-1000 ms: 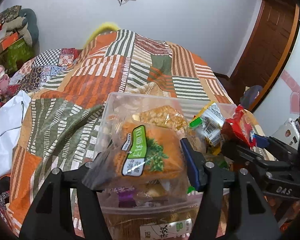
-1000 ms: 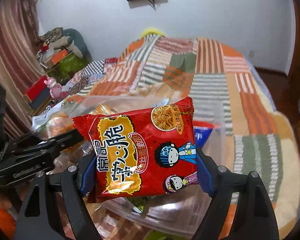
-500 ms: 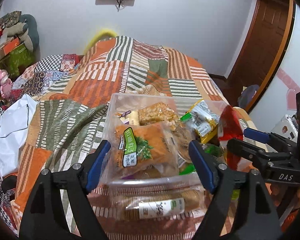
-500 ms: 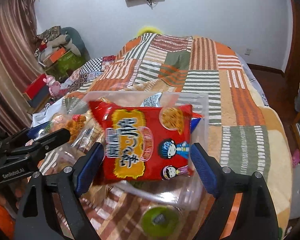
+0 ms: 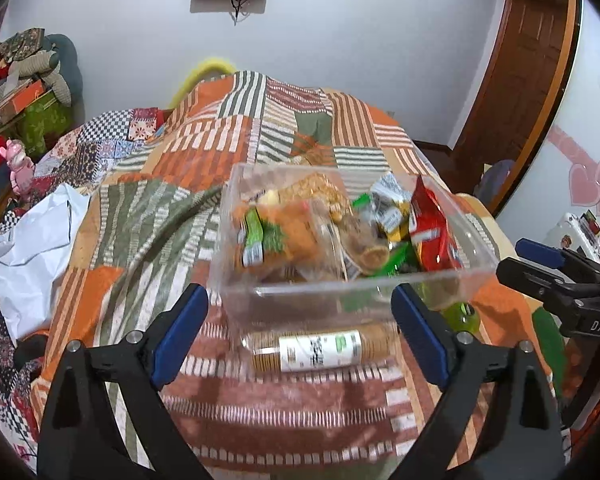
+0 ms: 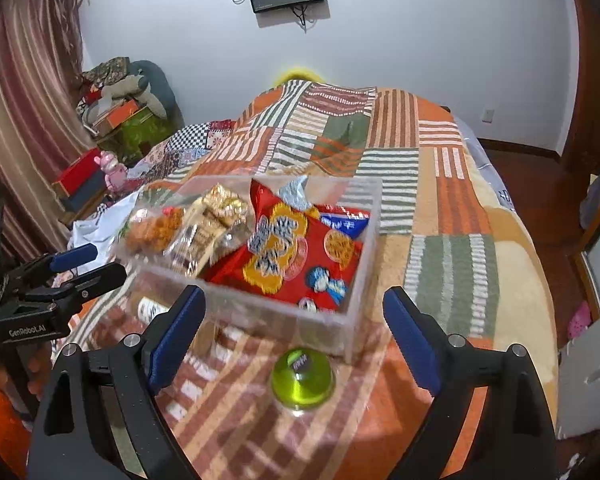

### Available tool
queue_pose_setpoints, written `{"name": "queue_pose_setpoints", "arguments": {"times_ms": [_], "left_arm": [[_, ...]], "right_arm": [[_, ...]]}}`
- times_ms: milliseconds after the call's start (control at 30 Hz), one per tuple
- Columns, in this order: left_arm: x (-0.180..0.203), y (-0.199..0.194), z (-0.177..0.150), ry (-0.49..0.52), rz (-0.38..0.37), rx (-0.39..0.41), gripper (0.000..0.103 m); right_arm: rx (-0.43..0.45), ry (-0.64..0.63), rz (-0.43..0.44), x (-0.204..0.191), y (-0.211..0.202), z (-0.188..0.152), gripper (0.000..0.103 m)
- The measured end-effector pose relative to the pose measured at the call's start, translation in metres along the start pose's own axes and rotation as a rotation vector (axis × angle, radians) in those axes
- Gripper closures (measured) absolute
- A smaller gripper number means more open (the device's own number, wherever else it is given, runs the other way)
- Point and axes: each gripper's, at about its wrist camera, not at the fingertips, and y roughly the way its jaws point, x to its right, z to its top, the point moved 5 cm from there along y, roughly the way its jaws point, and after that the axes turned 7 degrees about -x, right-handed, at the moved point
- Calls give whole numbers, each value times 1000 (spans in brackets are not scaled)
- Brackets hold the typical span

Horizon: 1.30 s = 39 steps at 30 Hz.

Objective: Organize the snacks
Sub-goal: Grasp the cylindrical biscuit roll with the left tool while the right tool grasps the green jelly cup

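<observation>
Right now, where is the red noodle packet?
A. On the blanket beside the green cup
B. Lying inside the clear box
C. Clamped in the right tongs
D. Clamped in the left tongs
B: the red noodle packet lies inside the clear box, while the right tongs and left tongs are both open and hold nothing.

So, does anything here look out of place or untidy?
Yes. Two snacks lie outside the clear box, on the blanket: a biscuit roll in front of it and a green round container. The red noodle packet lies tilted inside.
</observation>
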Motion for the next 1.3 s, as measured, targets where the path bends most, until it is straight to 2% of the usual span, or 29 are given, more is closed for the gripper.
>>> {"name": "queue_pose_setpoints", "arguments": {"times_ms": [300, 533, 633, 767, 900, 1067, 1200, 1300], "left_arm": [[5, 33, -23, 18, -10, -114, 7], [9, 54, -22, 38, -16, -130, 7], [16, 57, -24, 57, -52, -142, 7], [29, 54, -31, 124, -89, -154, 7], [37, 53, -35, 177, -74, -163, 7], [38, 63, -25, 197, -62, -184, 7], [35, 79, -19, 168, -72, -216, 4], [38, 88, -21, 206, -47, -241, 4]], "right_arm": [[-72, -9, 7, 3, 11, -30, 14], [-118, 3, 44, 4, 30, -40, 14], [-134, -3, 52, 2, 37, -40, 16], [-174, -7, 72, 0, 49, -41, 39], [-192, 14, 70, 3, 56, -44, 51], [-188, 42, 97, 7, 51, -46, 58], [-187, 36, 94, 3, 52, -46, 58], [-186, 26, 97, 2, 53, -46, 58]]}}
